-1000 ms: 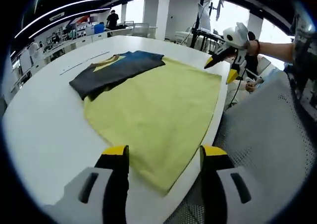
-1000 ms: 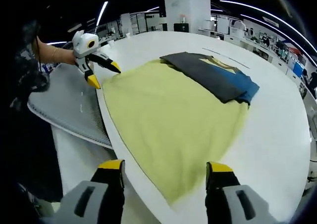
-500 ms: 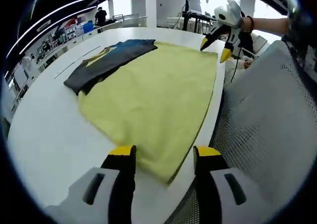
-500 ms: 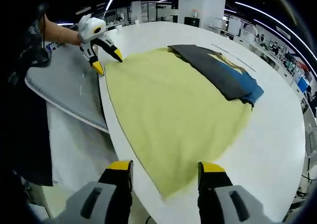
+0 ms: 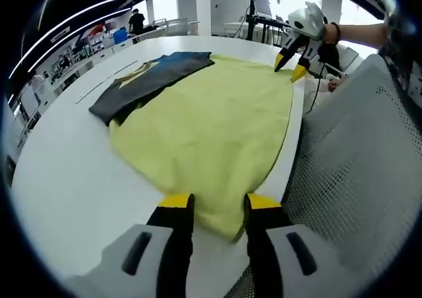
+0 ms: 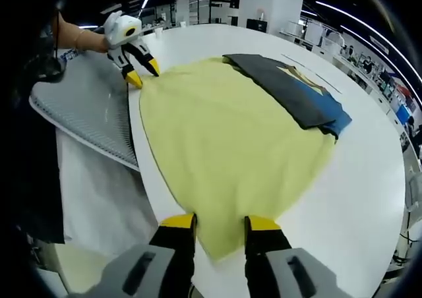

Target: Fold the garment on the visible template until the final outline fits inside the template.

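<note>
- The garment is a yellow T-shirt spread flat on the round white table. A dark grey and blue folded piece lies on its far end, and its near edge runs close along the table's rim.
- In the left gripper view, the left gripper has its yellow-tipped jaws partly closed around one near corner of the yellow cloth. The corner lies between the tips, but I cannot tell whether they are pinching it.
- In the right gripper view, the right gripper stands the same way at the other near corner: jaws narrowed, cloth between them, grip unconfirmed.
- Each gripper also appears in the other's view, small at the far corner, beside the grey mesh chair back that stands just off the table edge.
- I cannot make out a separate template outline on the table, so fit cannot be judged from here.
- Risk: if either pair of jaws closes on only the top layer or on air, one corner would lift alone and the fold line would skew.
- Risk: both corners sit at the rim, so cloth dragged outward could slide off the table toward the chair.
- Risk: uneven lifting by the two hands would likely wrinkle the body or shift the dark piece, leaving an outline too wide.
</note>
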Demonstrator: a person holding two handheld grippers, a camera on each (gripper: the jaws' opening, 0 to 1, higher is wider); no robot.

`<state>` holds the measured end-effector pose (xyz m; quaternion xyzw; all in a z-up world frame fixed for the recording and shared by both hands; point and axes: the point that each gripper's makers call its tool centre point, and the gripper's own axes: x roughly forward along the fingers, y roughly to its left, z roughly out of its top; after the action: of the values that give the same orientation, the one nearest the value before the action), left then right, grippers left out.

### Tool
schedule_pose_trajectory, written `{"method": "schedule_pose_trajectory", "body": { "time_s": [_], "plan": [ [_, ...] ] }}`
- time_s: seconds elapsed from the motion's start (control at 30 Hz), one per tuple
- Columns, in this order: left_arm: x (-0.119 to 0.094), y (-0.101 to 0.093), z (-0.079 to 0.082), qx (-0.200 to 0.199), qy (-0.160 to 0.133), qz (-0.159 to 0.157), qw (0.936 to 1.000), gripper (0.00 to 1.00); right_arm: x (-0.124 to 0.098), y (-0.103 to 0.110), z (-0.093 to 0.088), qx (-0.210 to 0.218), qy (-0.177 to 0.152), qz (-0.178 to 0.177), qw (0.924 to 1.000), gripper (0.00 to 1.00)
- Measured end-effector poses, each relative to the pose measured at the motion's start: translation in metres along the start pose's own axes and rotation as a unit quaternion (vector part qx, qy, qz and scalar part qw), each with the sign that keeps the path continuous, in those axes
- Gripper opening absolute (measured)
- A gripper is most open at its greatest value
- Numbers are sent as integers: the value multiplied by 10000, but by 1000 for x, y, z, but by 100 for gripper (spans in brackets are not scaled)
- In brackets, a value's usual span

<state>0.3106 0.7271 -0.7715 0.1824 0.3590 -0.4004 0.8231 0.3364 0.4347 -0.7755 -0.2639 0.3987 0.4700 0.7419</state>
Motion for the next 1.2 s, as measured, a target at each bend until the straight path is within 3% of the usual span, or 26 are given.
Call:
{"method": "schedule_pose_trajectory", "body": {
  "time_s": [0.13,0.27,0.33,0.6,1.03,1.2],
  "plan": [
    [0,1,1,-8,6,-31,10000,14,0,-2,1,32,-23,-32,10000,21],
    [1,-3,1,19,52,-90,9999,4,0,-6,0,-1,-5,-144,9999,5],
    [1,-3,1,13,55,-108,9999,2,1,-8,-1,25,-21,-169,9999,3],
    [-4,-8,-1,-48,129,-215,9997,0,-1,-4,-2,-5,28,-118,9999,0],
    [-21,-27,-13,-66,388,-518,9979,0,-12,28,-6,216,-4,347,9992,0],
    [-27,-36,-18,-413,402,-706,9958,0,-17,40,-8,194,65,482,9986,0]
  ]
}}
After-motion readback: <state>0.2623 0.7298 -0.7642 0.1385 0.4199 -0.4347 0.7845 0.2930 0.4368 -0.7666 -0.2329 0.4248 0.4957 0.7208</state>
